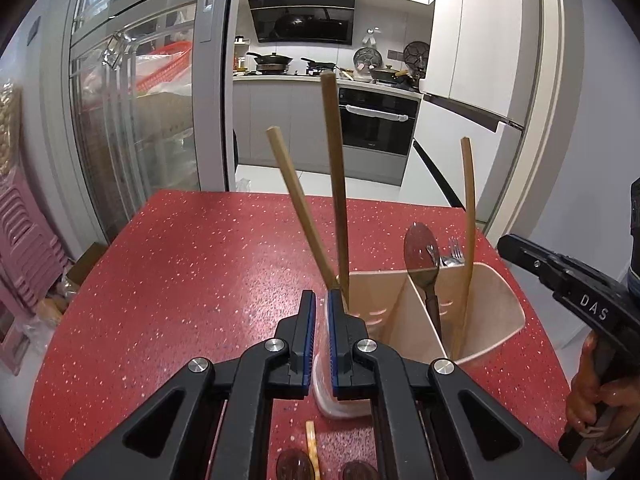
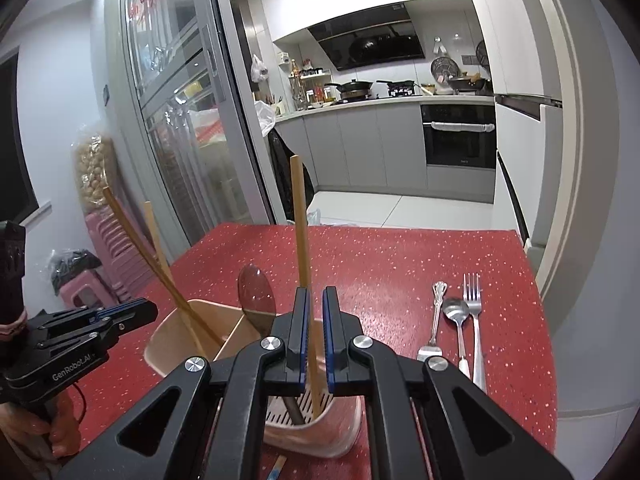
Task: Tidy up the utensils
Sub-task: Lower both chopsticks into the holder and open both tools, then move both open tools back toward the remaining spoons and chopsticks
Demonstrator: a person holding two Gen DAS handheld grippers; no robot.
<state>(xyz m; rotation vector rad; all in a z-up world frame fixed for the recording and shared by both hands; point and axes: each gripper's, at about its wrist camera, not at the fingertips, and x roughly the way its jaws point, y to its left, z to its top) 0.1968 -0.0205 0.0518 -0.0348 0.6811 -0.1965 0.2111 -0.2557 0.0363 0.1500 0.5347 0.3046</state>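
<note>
A beige divided utensil holder (image 1: 496, 312) stands on the red speckled table (image 1: 180, 280). Two wooden chopsticks (image 1: 335, 184) lean in its left compartment, and a third chopstick (image 1: 469, 216) and a dark spoon (image 1: 420, 252) stand in the other. My left gripper (image 1: 320, 300) is nearly shut, its jaws a narrow gap apart just left of the holder, near the chopstick bases. My right gripper (image 2: 315, 300) hovers over the holder (image 2: 192, 320) with the single chopstick (image 2: 301, 232) between its slightly parted jaws; contact is unclear. A fork (image 2: 474, 320), a spoon (image 2: 456, 316) and a silver utensil (image 2: 434, 320) lie on the table at right.
The table's far edge (image 2: 400, 228) drops to the kitchen floor. A glass cabinet (image 1: 132, 120) stands to the left with pink stools (image 2: 108, 256) below. Small utensils (image 1: 312, 448) lie near the table's front edge.
</note>
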